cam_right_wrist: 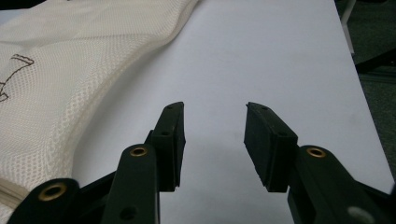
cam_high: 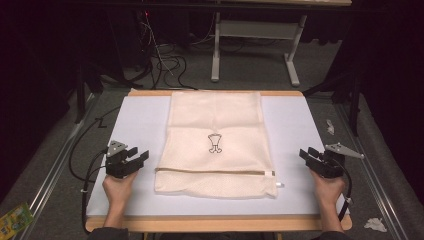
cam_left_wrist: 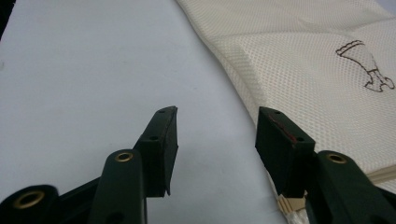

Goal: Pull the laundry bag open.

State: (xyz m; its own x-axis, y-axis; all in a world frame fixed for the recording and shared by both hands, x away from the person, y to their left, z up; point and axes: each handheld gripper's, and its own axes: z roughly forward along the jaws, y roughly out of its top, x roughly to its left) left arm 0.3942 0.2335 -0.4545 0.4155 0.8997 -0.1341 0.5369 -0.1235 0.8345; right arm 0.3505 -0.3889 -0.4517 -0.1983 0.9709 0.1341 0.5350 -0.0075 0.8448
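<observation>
Right now, one cream mesh bag (cam_high: 215, 142) lies flat in the middle of the picture on one white table (cam_high: 140, 120). Two grippers sit beside it, the left gripper (cam_high: 136, 159) at lower left and the right gripper (cam_high: 307, 156) at lower right. Both have their jaws apart and hold nothing.

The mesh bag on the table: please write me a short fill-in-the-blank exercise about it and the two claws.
1. The mesh bag lies flat ____ the two claws.
2. The left claw holds ____.
3. The jaws of the right claw stand ____.
4. The zipper runs along the bag's ____ end.

Missing words: between; nothing; open; near
</observation>
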